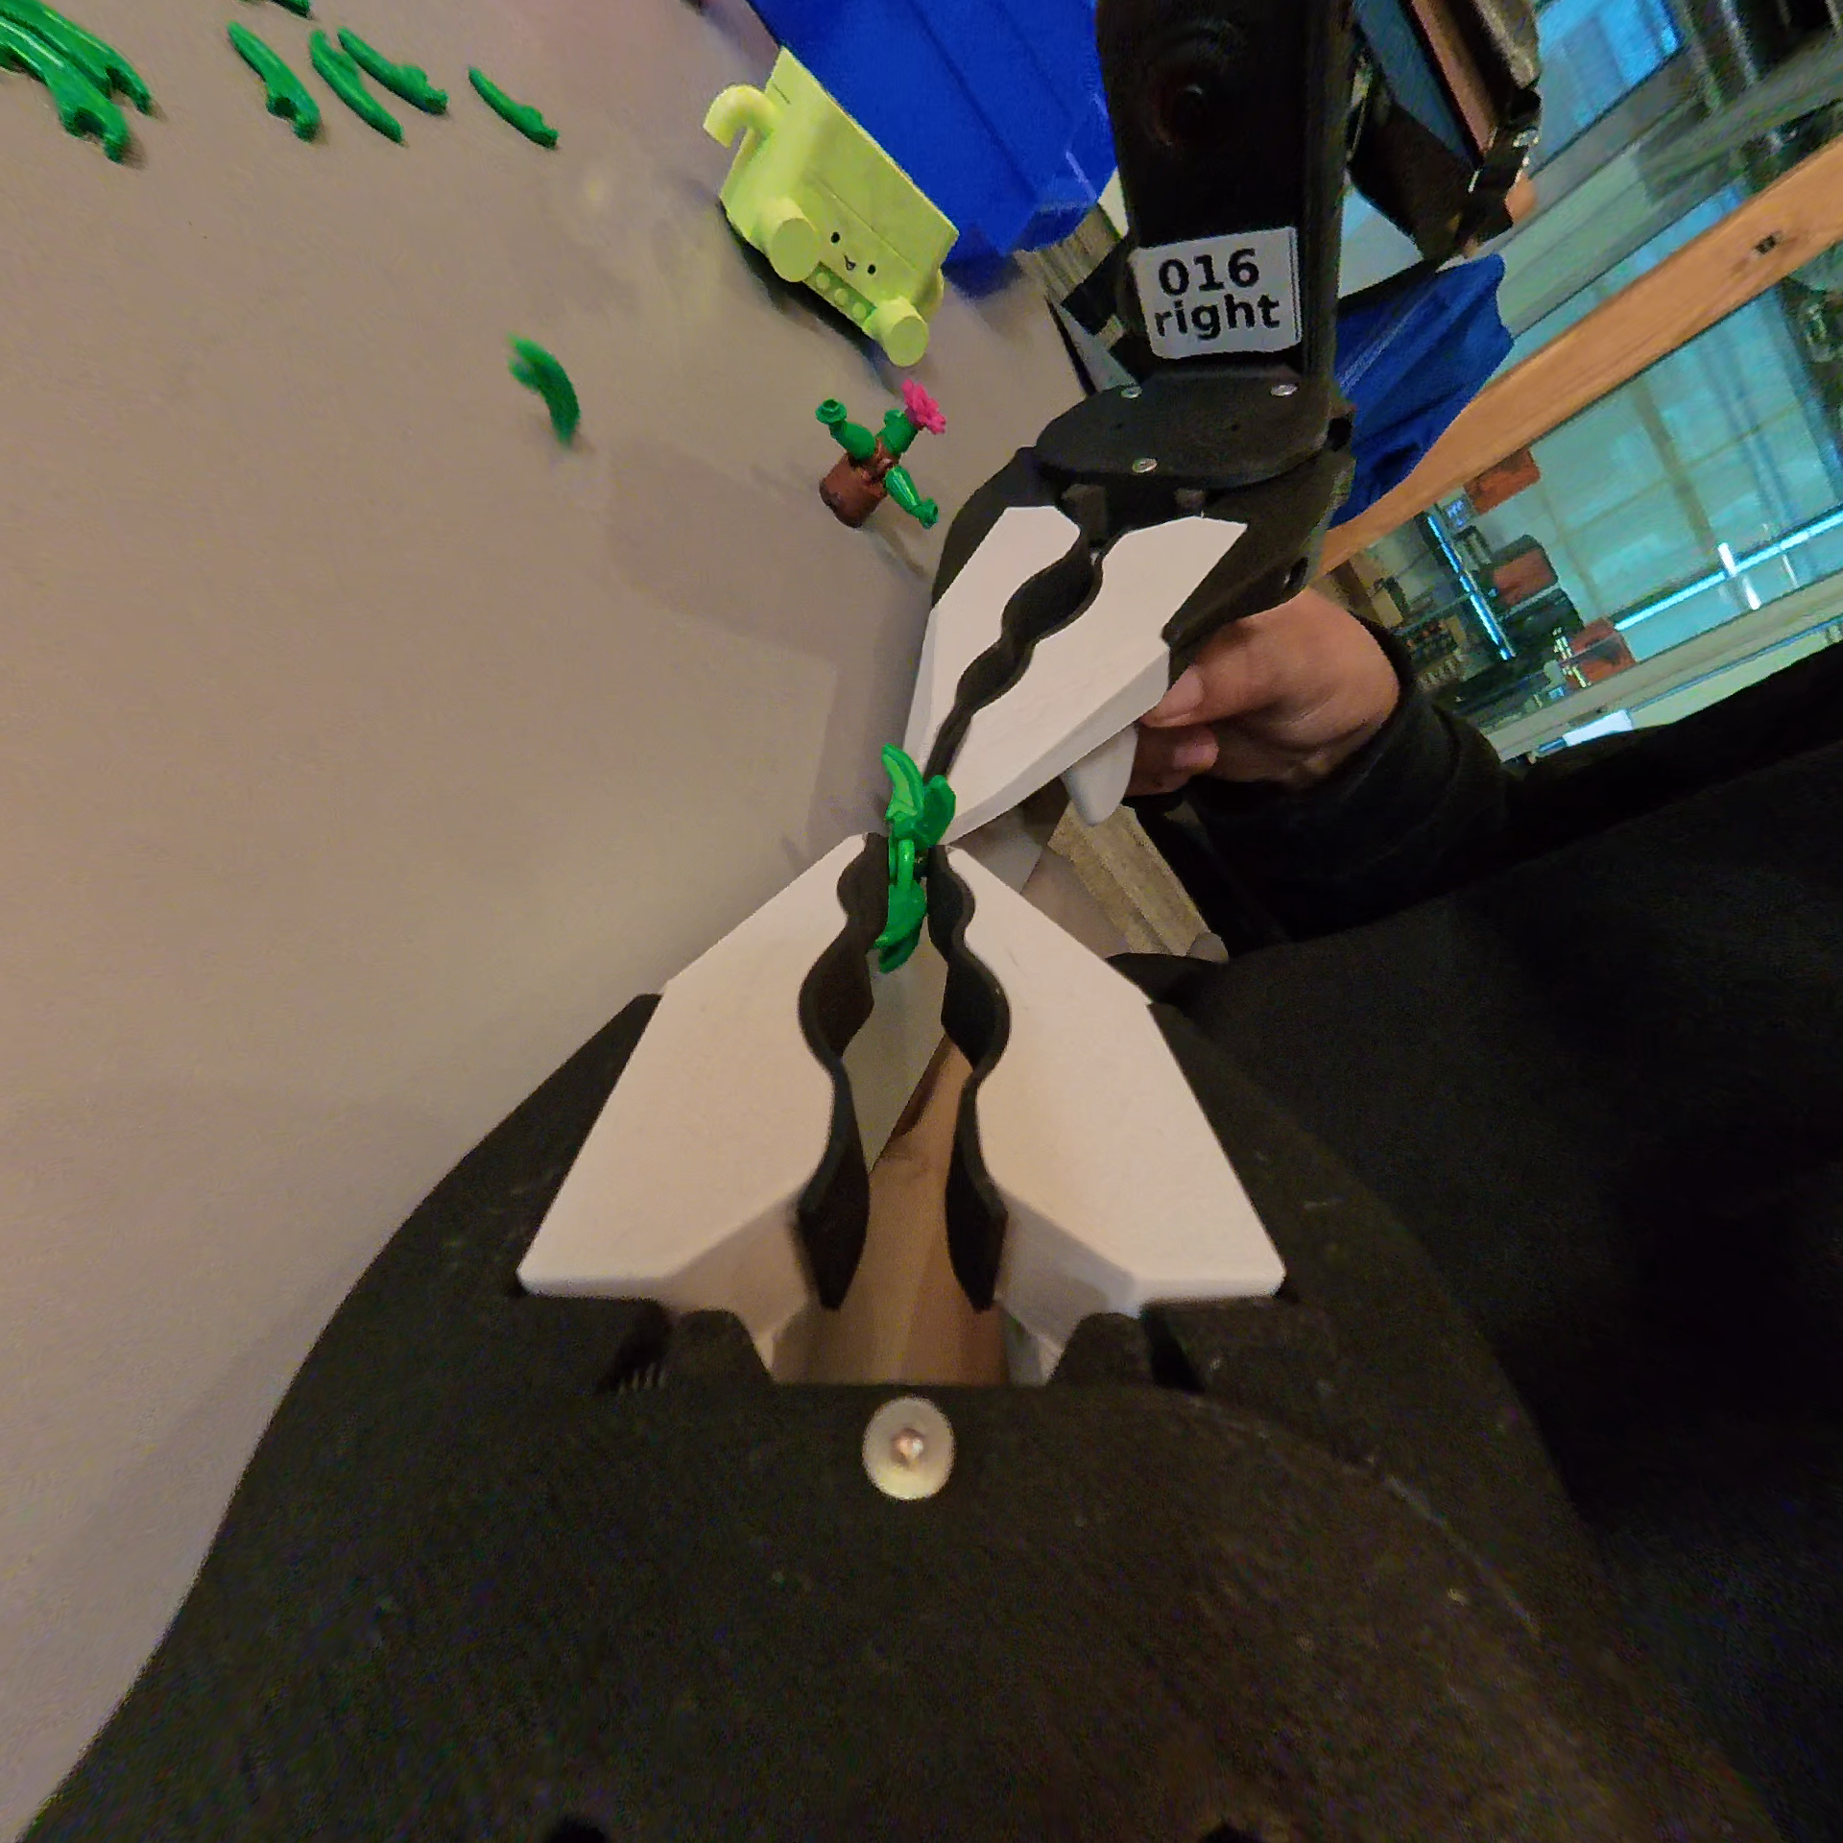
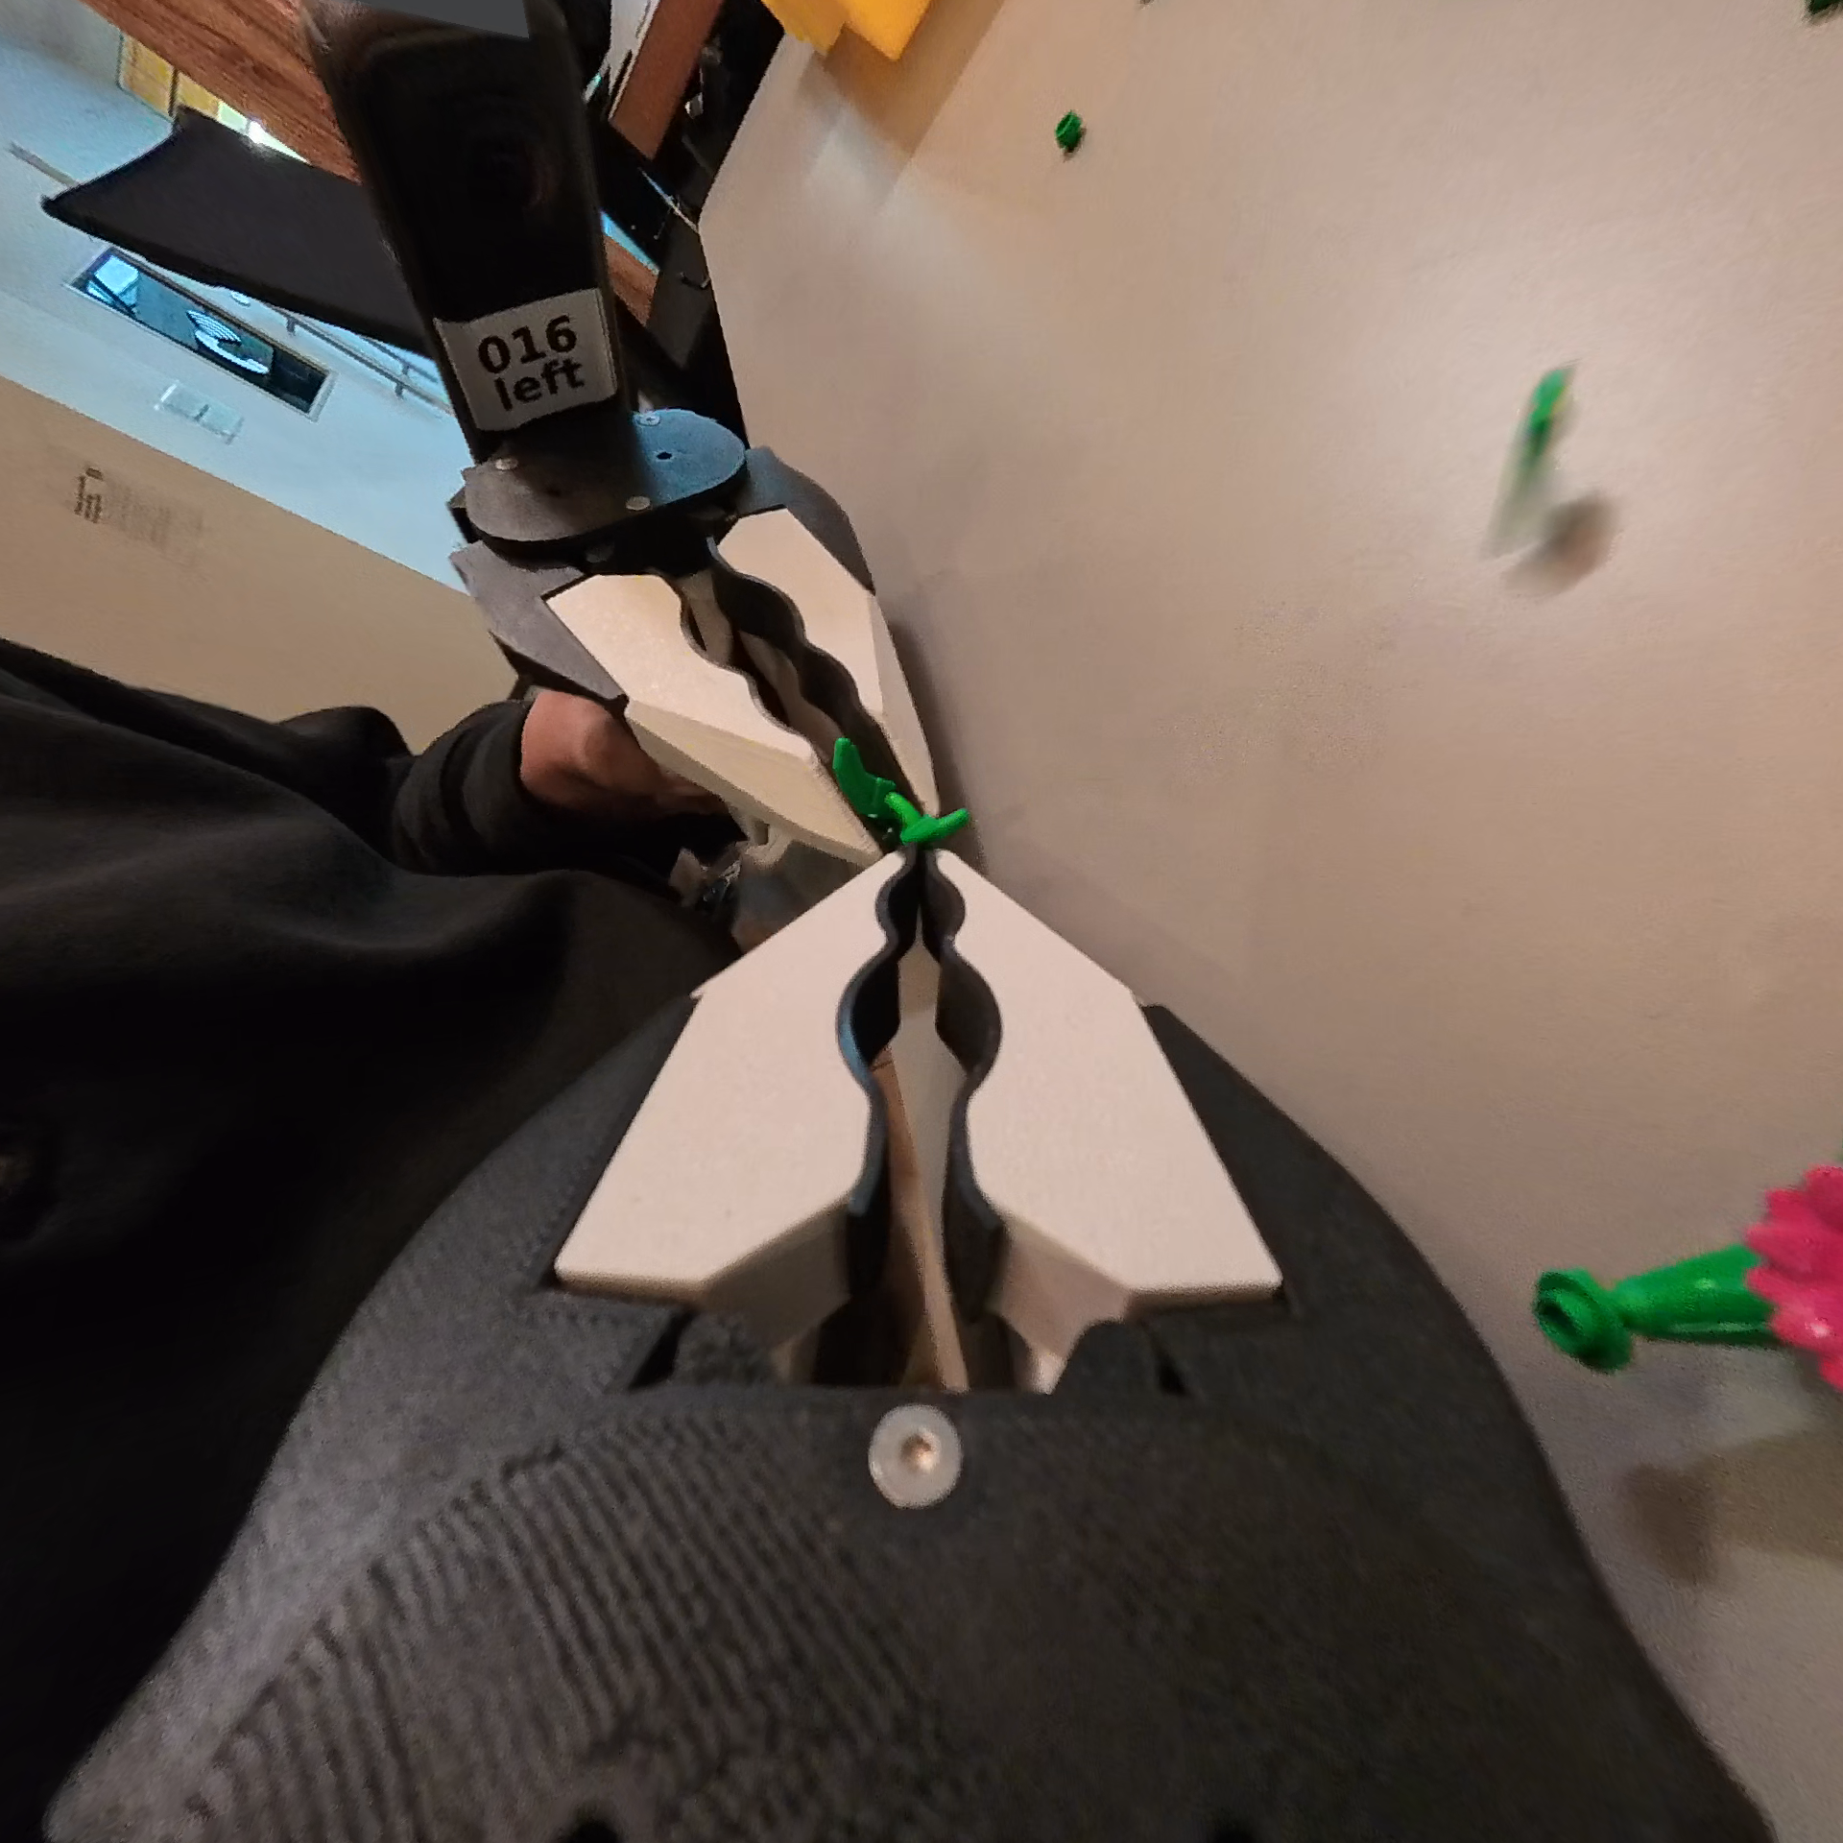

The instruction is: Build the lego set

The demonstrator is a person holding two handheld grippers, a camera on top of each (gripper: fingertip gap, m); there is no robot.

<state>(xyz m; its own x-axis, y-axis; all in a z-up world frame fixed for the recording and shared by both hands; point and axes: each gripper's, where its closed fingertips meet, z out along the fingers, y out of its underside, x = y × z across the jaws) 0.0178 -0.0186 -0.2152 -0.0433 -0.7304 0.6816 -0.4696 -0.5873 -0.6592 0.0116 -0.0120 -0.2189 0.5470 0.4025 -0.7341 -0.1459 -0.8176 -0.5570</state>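
Note:
My left gripper (image 1: 903, 863) is shut on a green leaf piece (image 1: 901, 922) that sticks out between its fingertips. My right gripper (image 1: 937, 798) comes in from above, tip to tip with the left, and is shut on a second green leaf piece (image 1: 910, 788). The two green pieces touch where the tips meet, above the table edge. In the right wrist view my right gripper (image 2: 915, 863) pinches its leaf (image 2: 929, 826), and the left gripper (image 2: 893, 823) holds its own leaf (image 2: 856, 773) just beyond.
On the grey table (image 1: 299, 648) lie a lime-yellow brick figure (image 1: 838, 219), a small brown stem with a pink flower (image 1: 878, 459) and several loose green leaves (image 1: 349, 80), one nearer (image 1: 547, 384). A blue bin (image 1: 957, 100) stands behind. A flower stem (image 2: 1695, 1306) shows at the right. The tips of both grippers are at nearly the same place. From either gripper's tips it is about 20 centimetres to the lime-yellow brick figure (image 1: 838, 219).

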